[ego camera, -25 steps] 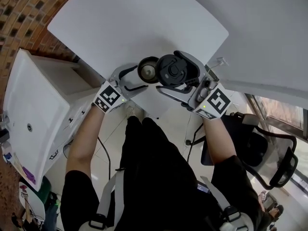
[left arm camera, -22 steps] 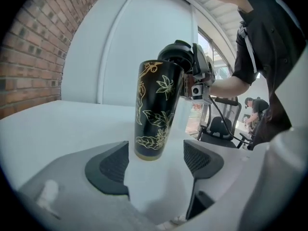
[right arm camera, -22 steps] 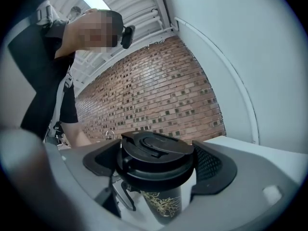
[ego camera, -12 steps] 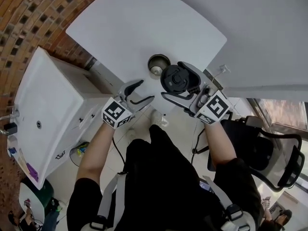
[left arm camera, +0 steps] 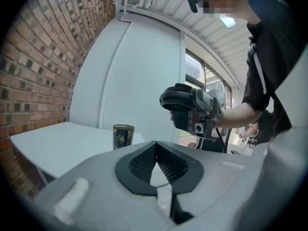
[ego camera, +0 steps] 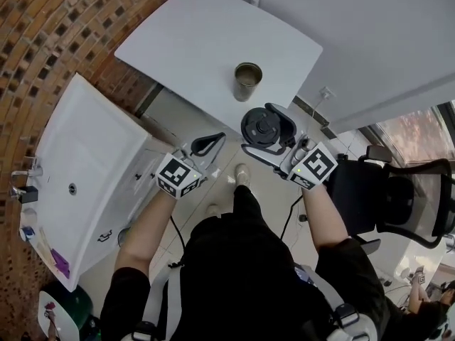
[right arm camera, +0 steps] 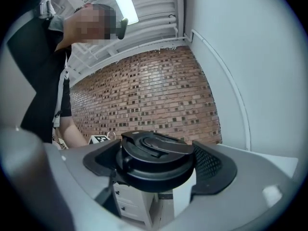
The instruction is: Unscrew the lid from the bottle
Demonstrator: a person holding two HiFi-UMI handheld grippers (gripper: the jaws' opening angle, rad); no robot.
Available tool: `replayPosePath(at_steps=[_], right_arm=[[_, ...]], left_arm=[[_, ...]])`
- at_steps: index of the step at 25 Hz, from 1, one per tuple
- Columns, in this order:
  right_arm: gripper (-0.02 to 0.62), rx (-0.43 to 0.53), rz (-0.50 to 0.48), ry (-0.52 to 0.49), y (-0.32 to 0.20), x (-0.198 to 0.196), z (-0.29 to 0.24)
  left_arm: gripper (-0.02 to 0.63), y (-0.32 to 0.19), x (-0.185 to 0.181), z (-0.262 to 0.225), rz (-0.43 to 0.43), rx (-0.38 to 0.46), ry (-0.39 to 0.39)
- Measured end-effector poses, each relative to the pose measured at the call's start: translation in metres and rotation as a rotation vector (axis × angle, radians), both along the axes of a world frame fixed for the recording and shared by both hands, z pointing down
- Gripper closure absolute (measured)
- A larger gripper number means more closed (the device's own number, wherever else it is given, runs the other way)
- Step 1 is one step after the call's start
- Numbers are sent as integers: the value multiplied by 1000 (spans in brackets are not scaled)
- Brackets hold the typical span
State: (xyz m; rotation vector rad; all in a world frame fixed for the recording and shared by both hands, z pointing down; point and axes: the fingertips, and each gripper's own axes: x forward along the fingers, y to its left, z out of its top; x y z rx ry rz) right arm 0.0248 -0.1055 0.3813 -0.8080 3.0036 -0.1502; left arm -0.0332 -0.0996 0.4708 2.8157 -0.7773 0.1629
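The bottle (ego camera: 247,81), a dark metal cup with a gold pattern, stands upright and uncapped near the front edge of the white table (ego camera: 192,48). It shows again in the left gripper view as the bottle (left arm camera: 123,136). My right gripper (ego camera: 259,129) is shut on the black round lid (ego camera: 266,123), held in the air nearer to me than the bottle. The right gripper view has the lid (right arm camera: 154,159) pinched between both pads. My left gripper (ego camera: 213,142) is shut and holds nothing, off the table's edge. Its jaws meet in the left gripper (left arm camera: 156,163).
A white cabinet with a sink (ego camera: 78,183) stands at the left against the brick wall (ego camera: 57,27). A black office chair (ego camera: 398,204) is at the right. A white wall (ego camera: 384,41) runs behind the table. Tiled floor lies below my arms.
The left gripper let go of the bottle, pulled back toward me and shut. The bottle now stands alone on the table. The right gripper drew away from it with the lid.
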Motion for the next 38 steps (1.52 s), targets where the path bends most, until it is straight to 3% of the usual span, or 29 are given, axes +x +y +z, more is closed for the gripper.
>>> replayPosePath(at_steps=[6, 12, 19, 28, 38], right_arm=[[137, -4, 120, -14, 63, 2, -18], [137, 18, 218, -89, 123, 9, -52], [137, 7, 230, -100, 166, 27, -60], [135, 18, 169, -138, 180, 62, -82], [135, -11, 132, -163, 182, 97, -71]], left_arm=[[604, 56, -32, -33, 9, 4, 78], [604, 104, -52, -69, 33, 62, 117], [603, 154, -34, -79, 140, 69, 58], [603, 143, -26, -125, 14, 108, 156], [603, 175, 28, -131, 61, 244, 29]])
